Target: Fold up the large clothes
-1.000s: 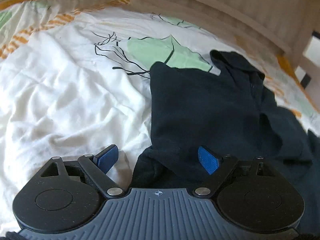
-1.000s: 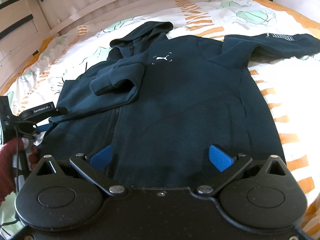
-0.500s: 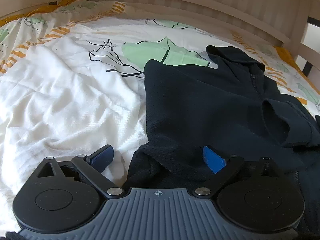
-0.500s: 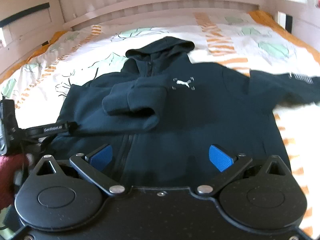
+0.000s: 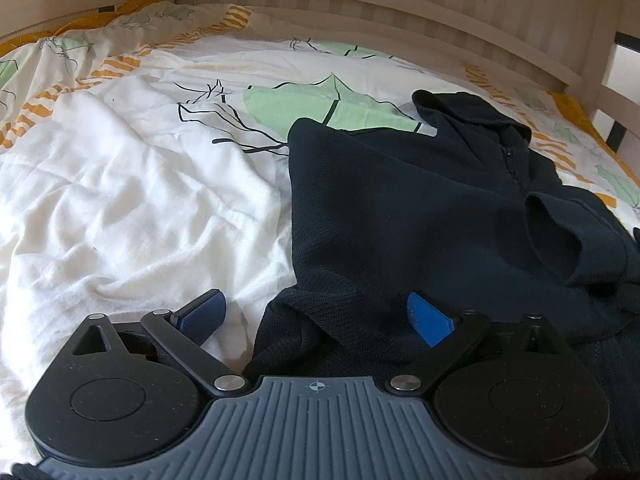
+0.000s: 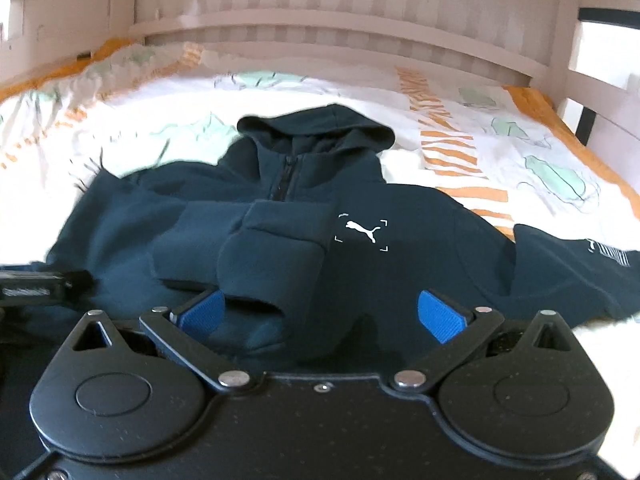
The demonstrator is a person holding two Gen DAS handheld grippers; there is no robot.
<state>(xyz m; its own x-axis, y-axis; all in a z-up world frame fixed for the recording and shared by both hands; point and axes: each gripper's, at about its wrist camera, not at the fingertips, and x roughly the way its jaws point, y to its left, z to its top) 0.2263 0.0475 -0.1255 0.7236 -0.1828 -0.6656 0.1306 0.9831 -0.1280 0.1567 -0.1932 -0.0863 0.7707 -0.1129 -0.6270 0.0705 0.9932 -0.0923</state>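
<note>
Hoodie lies face up on the bed cover, filling the lower centre of the right wrist view, one sleeve folded across its chest.

Laid flat, probably so the sides can fold inward. Dark knit with a ribbed hem; the rumpled white cover is printed with leaves. Left gripper spread wide, hem between the pads but ungripped; right gripper wide open above the folded cuff, holding nothing.
</note>
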